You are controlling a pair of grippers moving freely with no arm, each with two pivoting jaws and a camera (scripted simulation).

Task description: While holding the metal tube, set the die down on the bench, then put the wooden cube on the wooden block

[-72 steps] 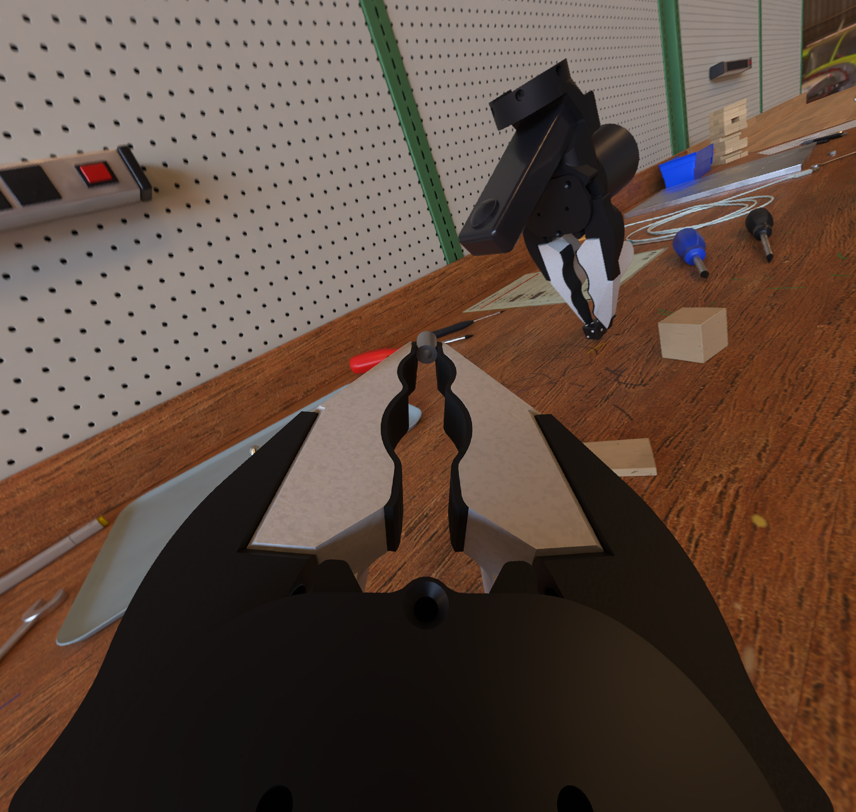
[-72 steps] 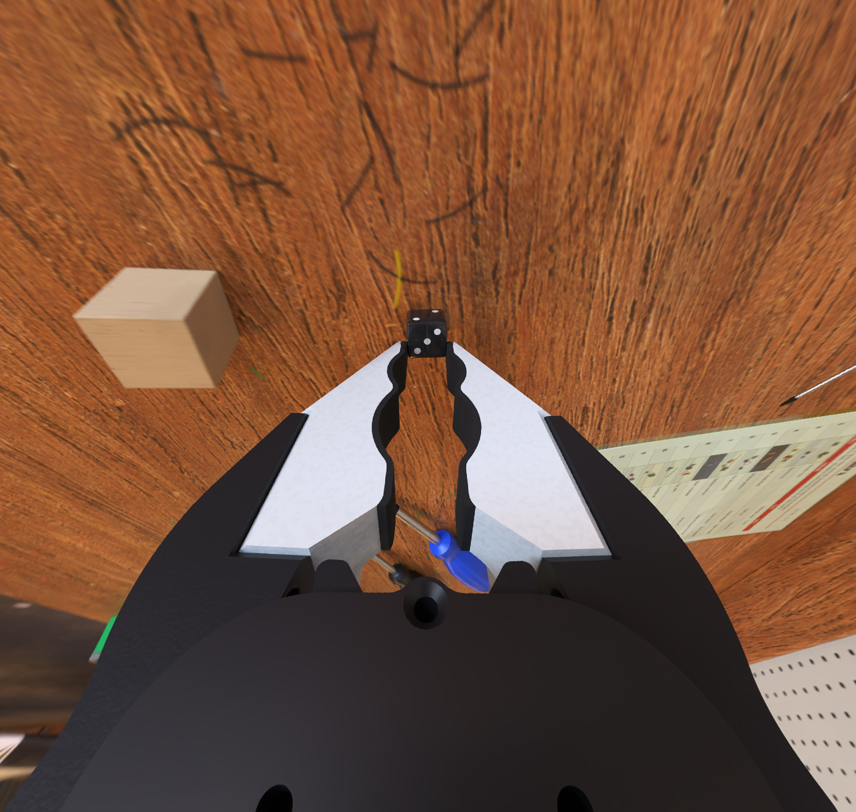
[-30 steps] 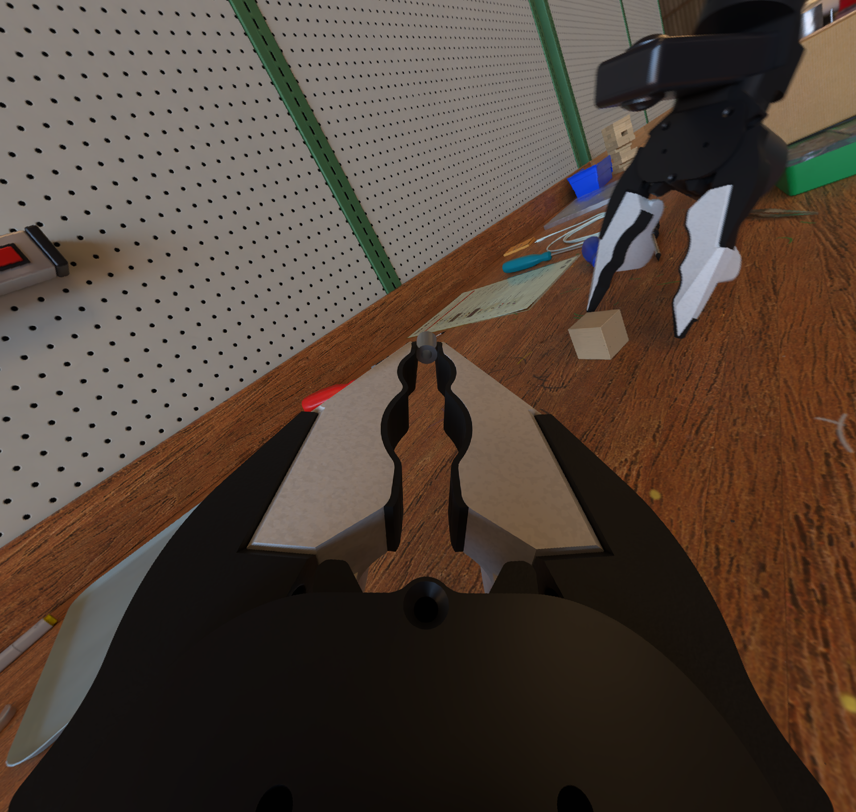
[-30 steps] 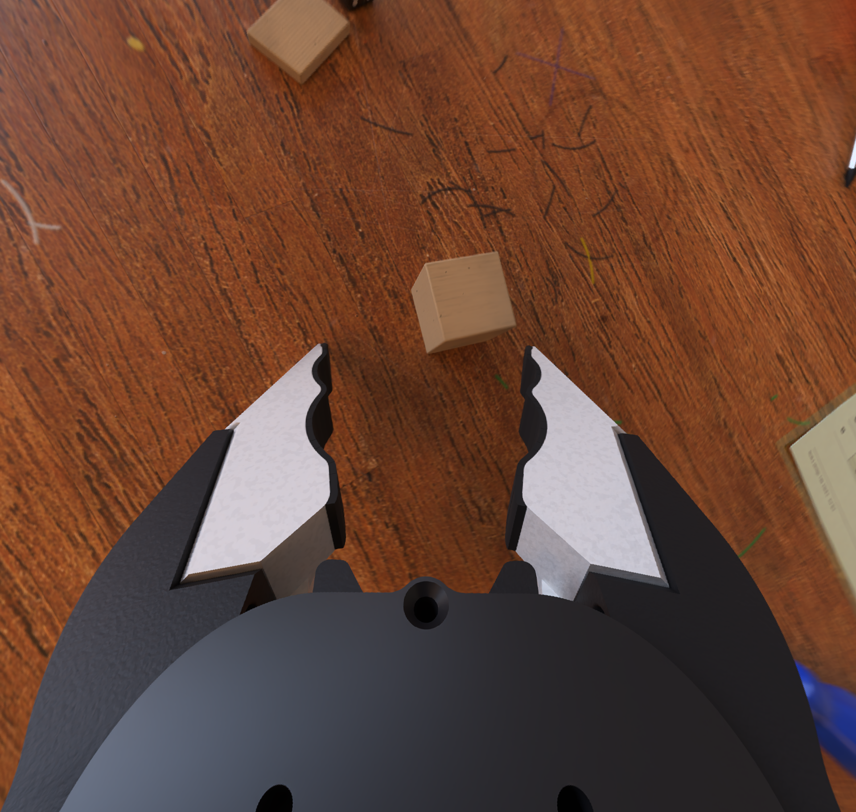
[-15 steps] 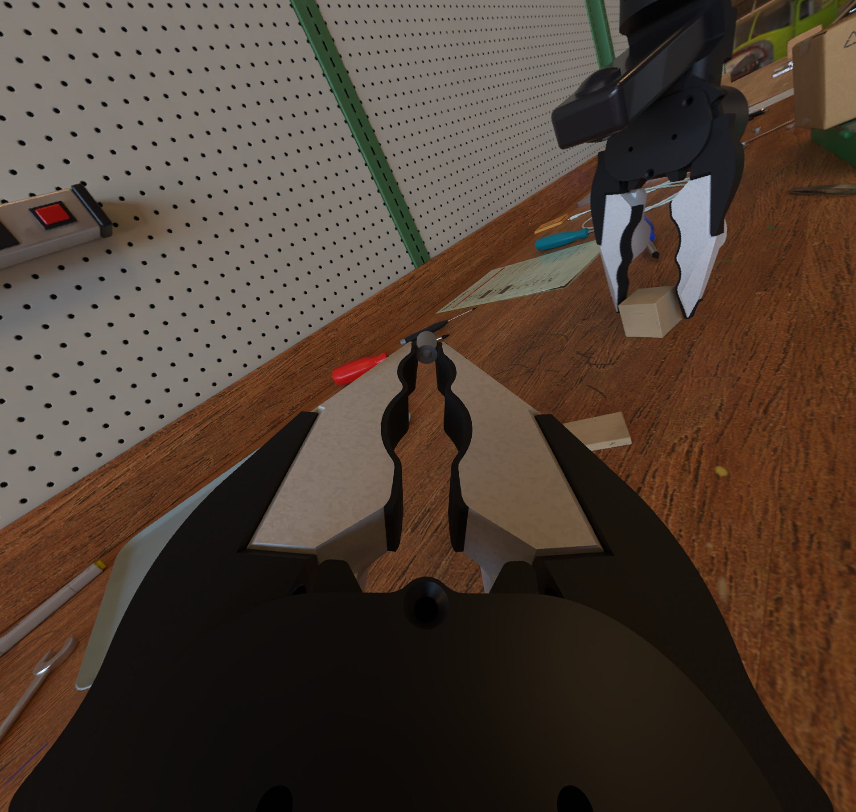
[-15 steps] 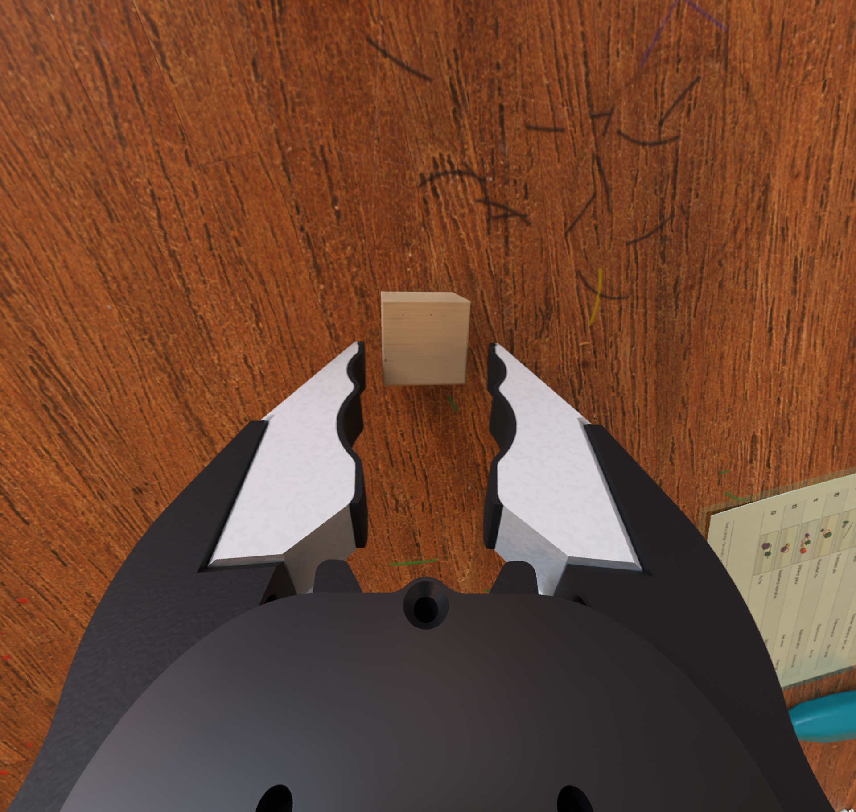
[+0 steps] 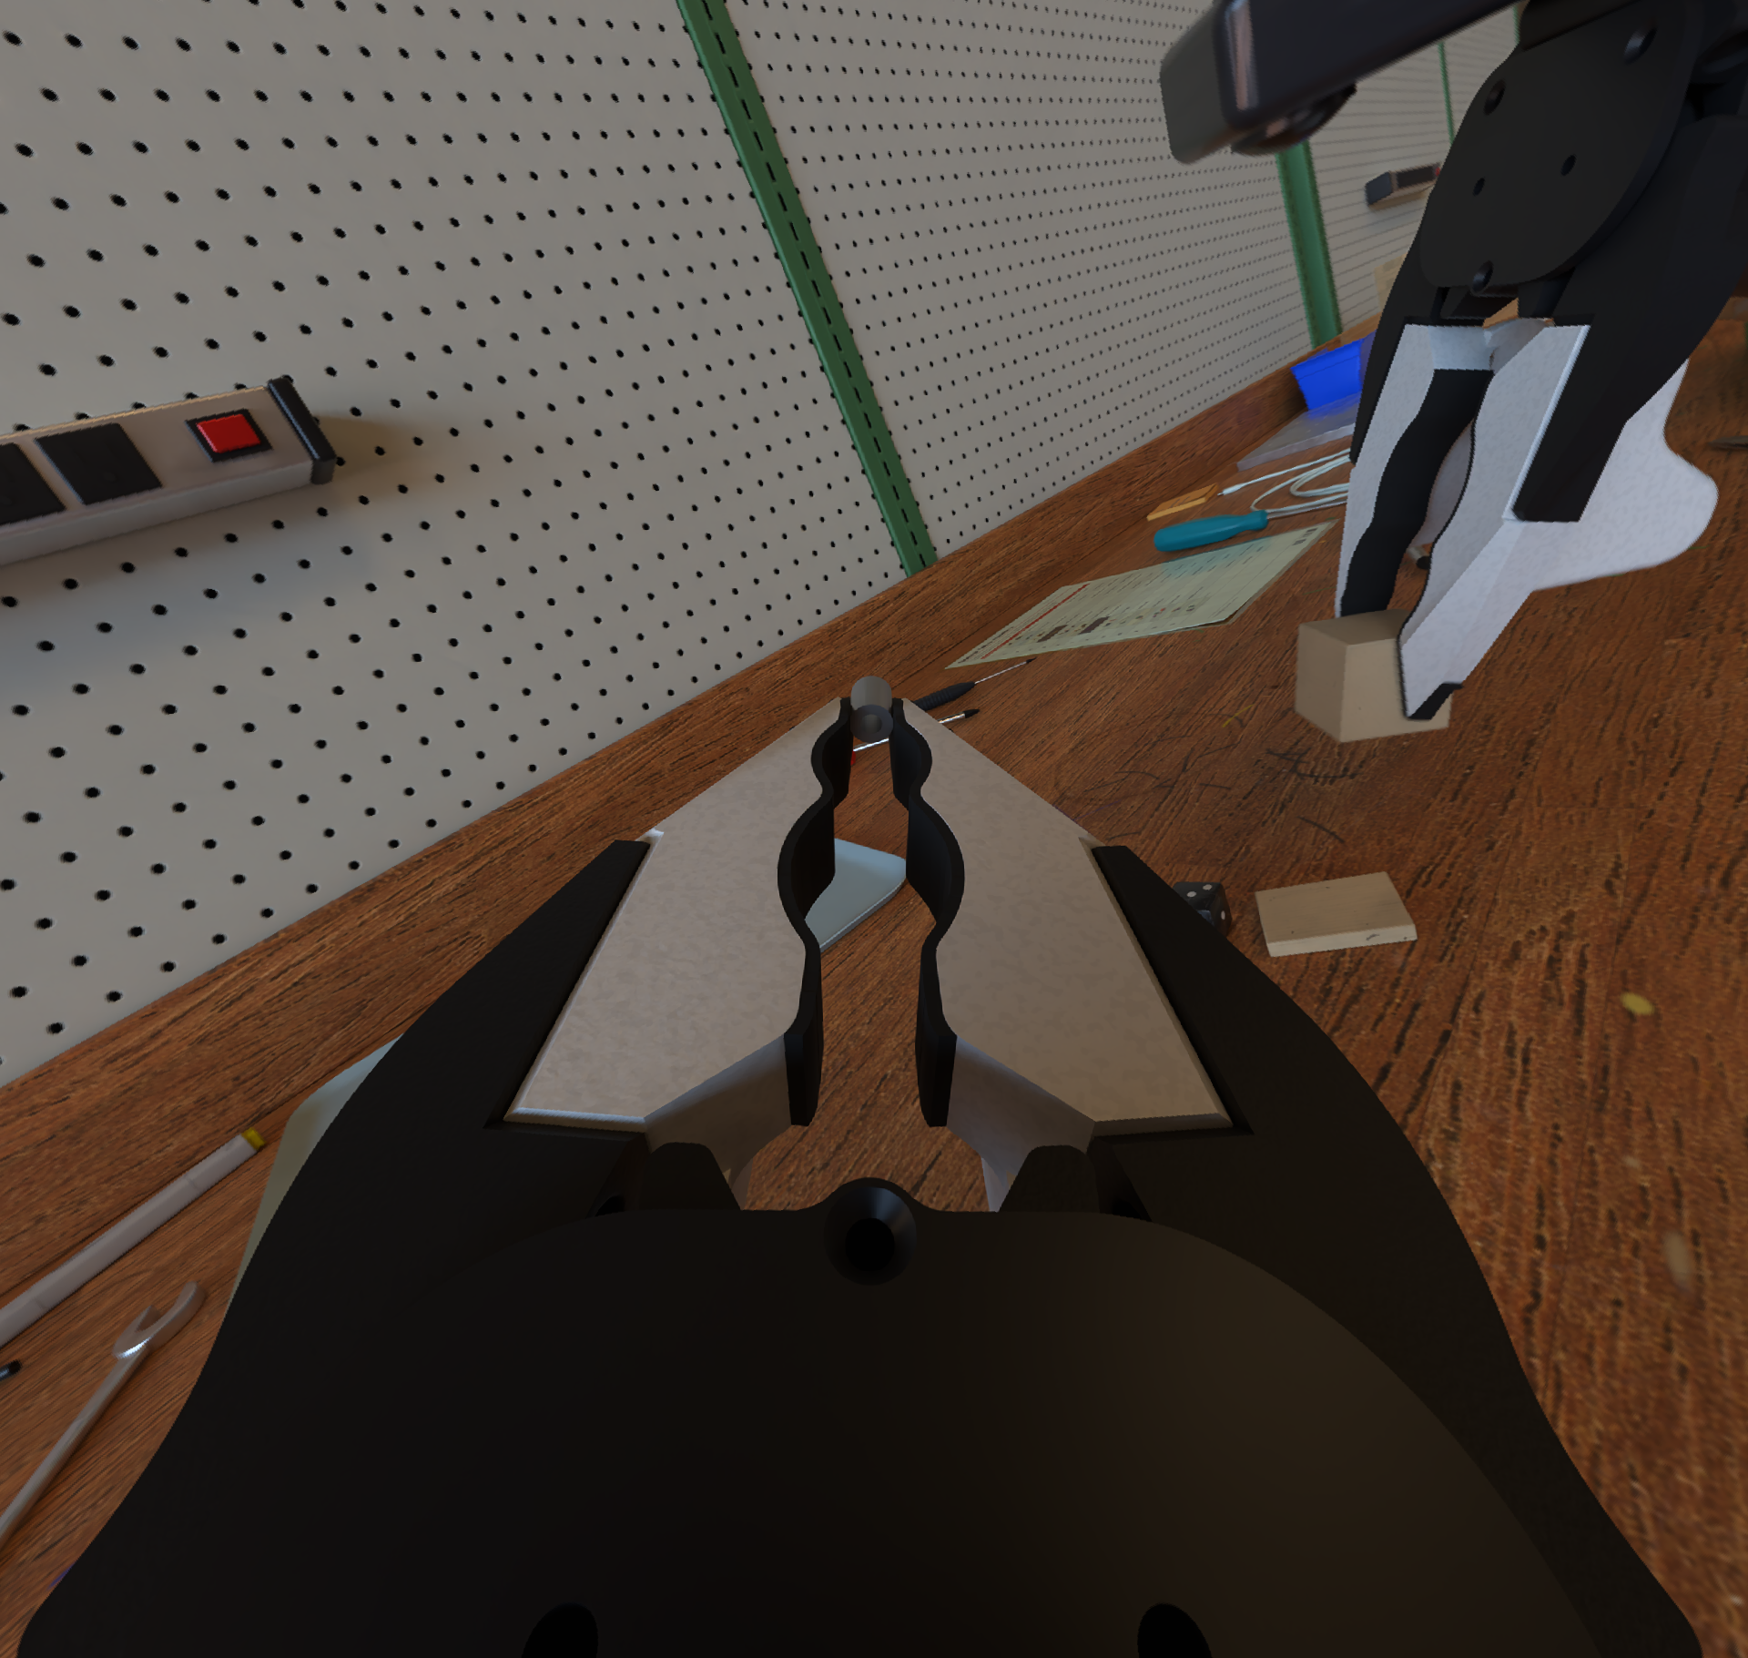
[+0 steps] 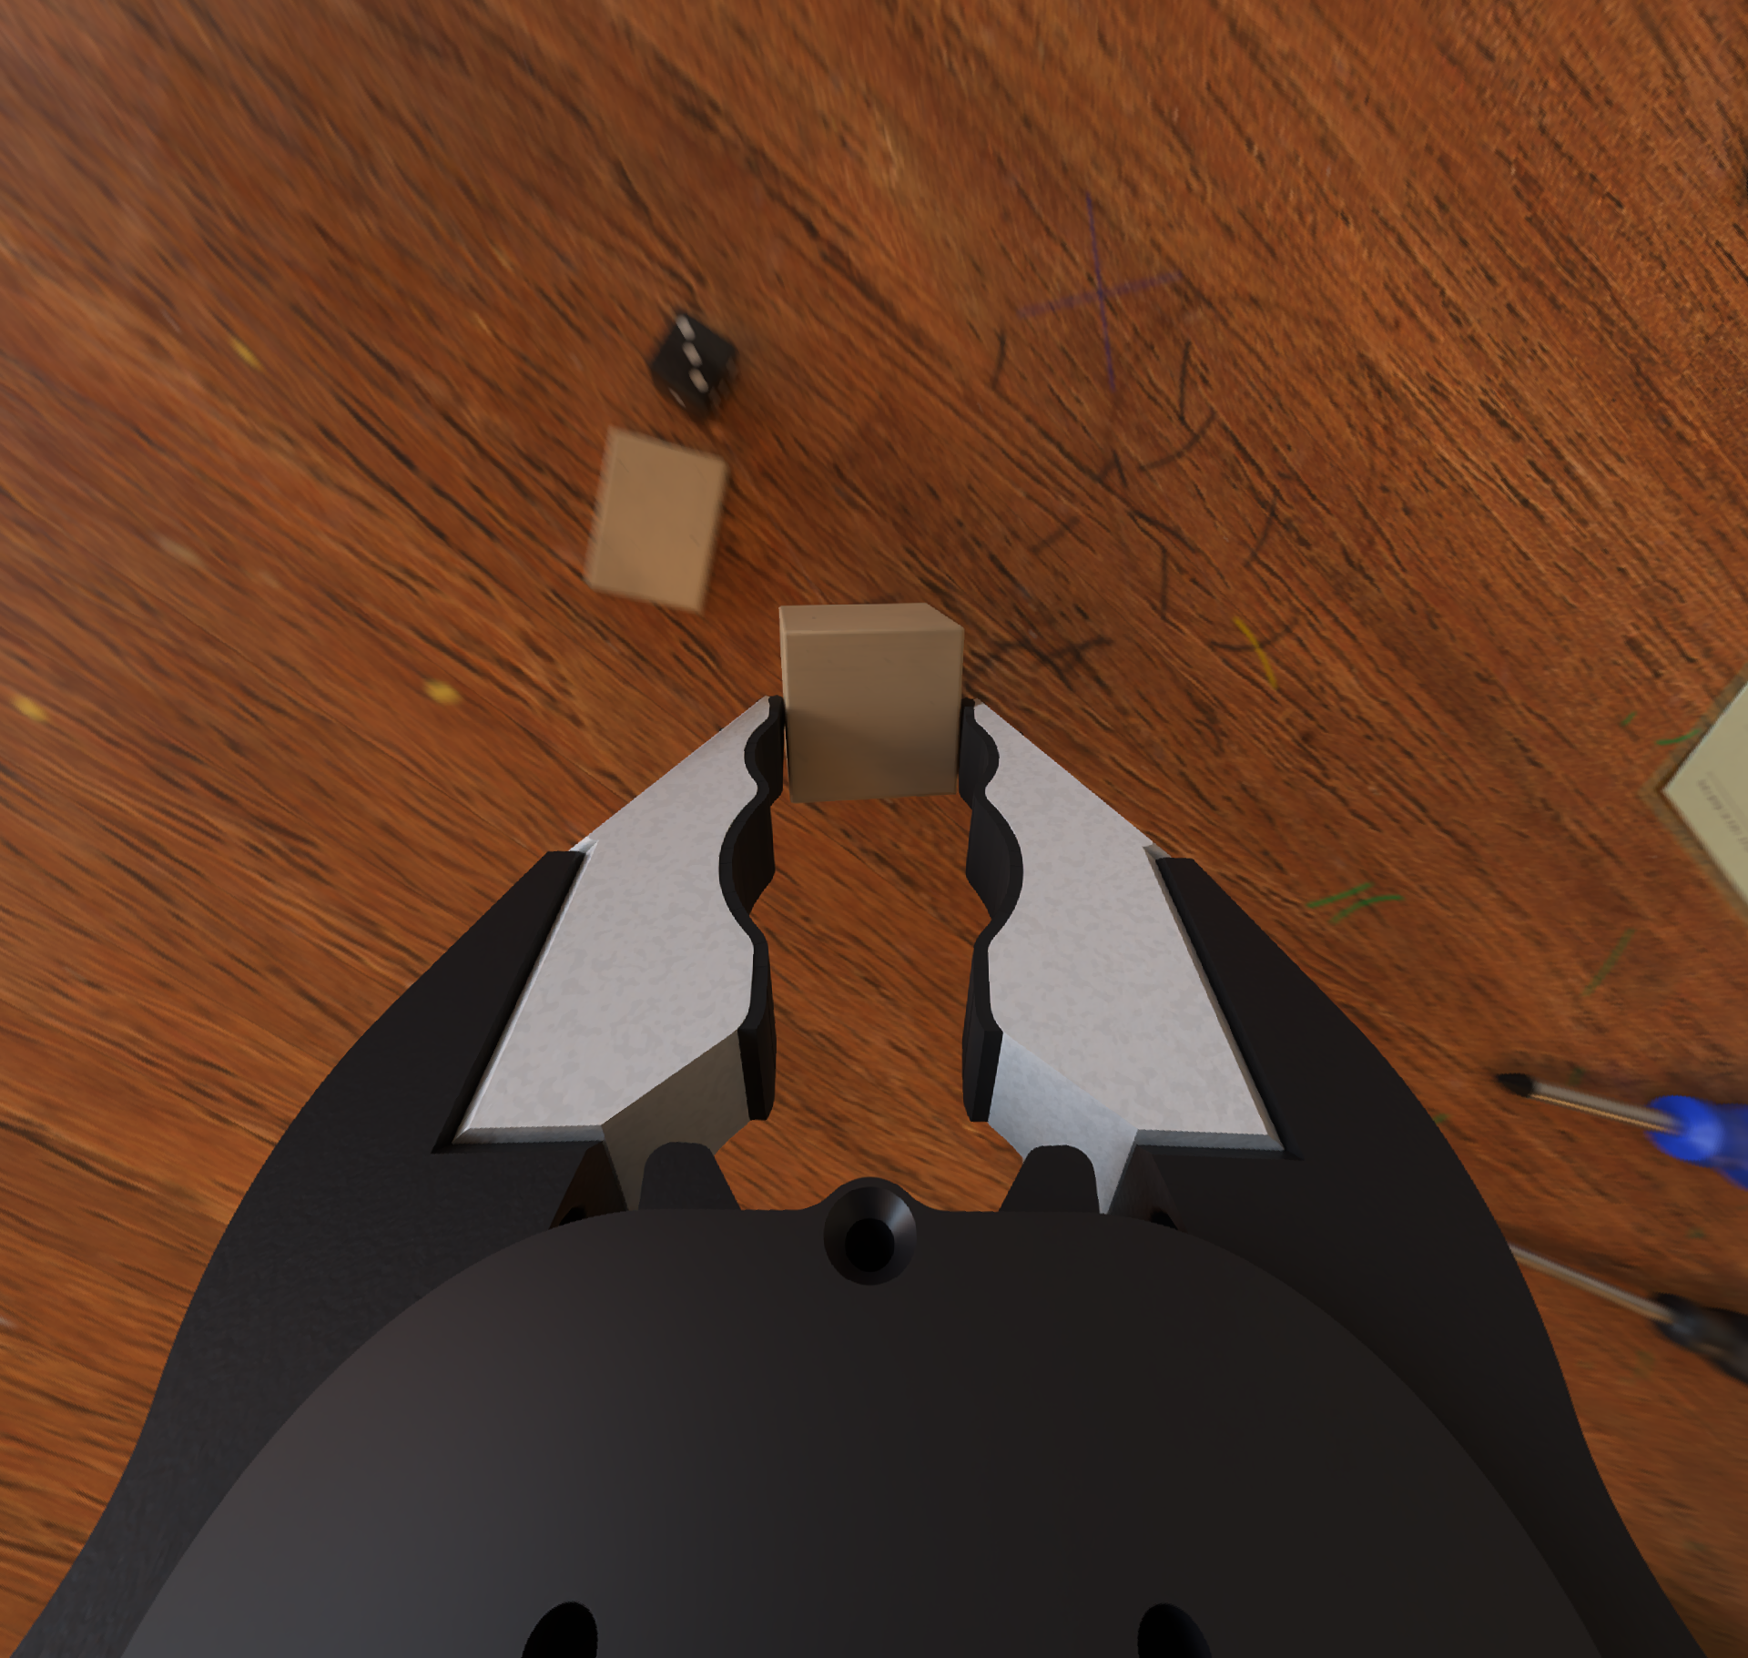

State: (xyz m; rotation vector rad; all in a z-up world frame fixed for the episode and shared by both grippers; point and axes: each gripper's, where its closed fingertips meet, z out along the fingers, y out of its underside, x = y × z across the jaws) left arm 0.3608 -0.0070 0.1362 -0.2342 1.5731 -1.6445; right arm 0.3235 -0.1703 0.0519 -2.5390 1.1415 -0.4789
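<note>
- While the bench [image 8: 1324, 146] carries everything, the task's things sit close together on it: the wooden block [image 8: 655, 517] lies flat, with the die [image 8: 693, 364] just beside it and already set down.
- Right gripper [image 8: 870, 714]: it points down at the bench from above, its jaws closed part-way onto two opposite faces of the wooden cube [image 8: 868, 695], which the left wrist view shows lifted clear of the bench, off to one side of the block.
- Left gripper [image 7: 870, 714]: it is angled low along the bench toward the pegboard [image 7: 473, 194], jaws nearly closed and pinching the metal tube [image 7: 870, 709] at the very tips.
- Handling, as a judgement: the cube looks light, stiff and not fragile; its flat opposite faces are the right place to hold. The block is thin and only a little broader than the cube, so the cube should come down level and centred.
- The tube is small, round and likely slippery, so that tip pinch looks easy to lose.
</note>
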